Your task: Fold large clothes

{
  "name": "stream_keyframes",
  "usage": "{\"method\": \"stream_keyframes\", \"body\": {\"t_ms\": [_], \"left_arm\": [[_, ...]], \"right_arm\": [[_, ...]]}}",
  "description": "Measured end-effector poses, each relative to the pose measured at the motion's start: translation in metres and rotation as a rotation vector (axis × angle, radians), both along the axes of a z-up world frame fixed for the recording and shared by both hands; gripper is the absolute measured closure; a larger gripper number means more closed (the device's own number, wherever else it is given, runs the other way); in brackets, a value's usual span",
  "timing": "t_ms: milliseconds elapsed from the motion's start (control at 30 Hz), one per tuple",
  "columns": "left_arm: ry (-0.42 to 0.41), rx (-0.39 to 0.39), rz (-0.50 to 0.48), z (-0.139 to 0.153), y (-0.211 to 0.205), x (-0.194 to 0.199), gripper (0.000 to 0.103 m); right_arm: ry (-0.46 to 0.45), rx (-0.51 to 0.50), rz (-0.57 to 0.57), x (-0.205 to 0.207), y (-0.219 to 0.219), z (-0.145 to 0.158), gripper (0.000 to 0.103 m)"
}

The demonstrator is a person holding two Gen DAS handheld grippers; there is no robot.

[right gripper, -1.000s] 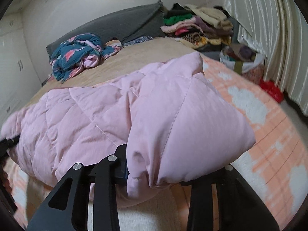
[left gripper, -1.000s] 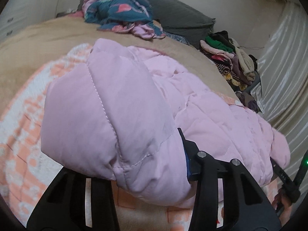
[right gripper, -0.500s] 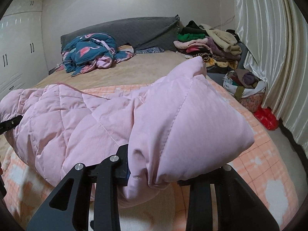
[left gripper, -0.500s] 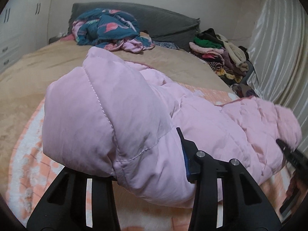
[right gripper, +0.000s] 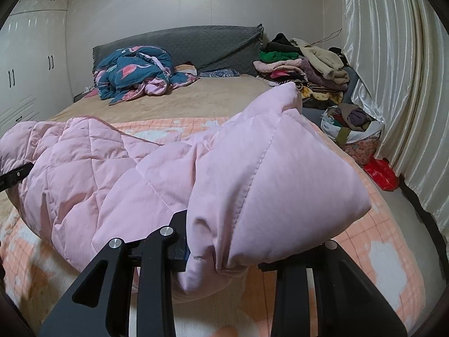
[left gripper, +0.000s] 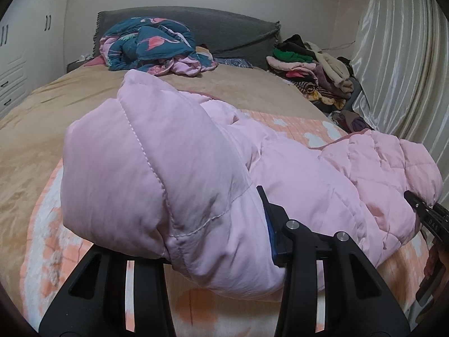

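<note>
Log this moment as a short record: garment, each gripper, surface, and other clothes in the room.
garment: pink quilted jacket, bunched, stretched between both grippers
left gripper: shut on one end of the jacket
right gripper: shut on the other end
surface: bed with an orange-and-white blanket under the jacket
other clothes: blue flamingo-print heap near the grey headboard cushion; folded pile by the curtain

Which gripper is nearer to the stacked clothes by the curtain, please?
Right. The right gripper holds the pink coat at the end toward the clothes pile; the left gripper holds the far end.
</note>
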State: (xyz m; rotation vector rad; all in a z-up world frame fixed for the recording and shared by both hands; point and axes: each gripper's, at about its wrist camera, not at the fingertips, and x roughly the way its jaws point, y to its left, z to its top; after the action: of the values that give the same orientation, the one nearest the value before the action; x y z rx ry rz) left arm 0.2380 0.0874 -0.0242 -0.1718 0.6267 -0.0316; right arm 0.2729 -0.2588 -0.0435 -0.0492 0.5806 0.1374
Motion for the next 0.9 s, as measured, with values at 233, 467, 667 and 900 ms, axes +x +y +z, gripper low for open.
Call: {"method": "stream_keyframes", "body": {"t_ms": [233, 467, 667, 900], "left_arm": [[0.008, 0.023, -0.017, -0.002, -0.002, -0.024, 0.07], [0.018, 0.039, -0.027, -0.005, -0.006, -0.047, 0.07], [0.027, 0.05, -0.031, -0.01, -0.007, -0.062, 0.07], [0.04, 0.064, -0.034, -0.014, -0.01, -0.074, 0.069]], "right_arm": [[0.006, 0.008, -0.009, -0.022, -0.004, -0.002, 0.073], [0.021, 0.028, -0.022, -0.045, -0.009, -0.005, 0.073], [0.038, 0.04, -0.032, -0.055, -0.017, -0.007, 0.073], [0.059, 0.056, -0.046, -0.065, -0.024, -0.011, 0.073]]}}
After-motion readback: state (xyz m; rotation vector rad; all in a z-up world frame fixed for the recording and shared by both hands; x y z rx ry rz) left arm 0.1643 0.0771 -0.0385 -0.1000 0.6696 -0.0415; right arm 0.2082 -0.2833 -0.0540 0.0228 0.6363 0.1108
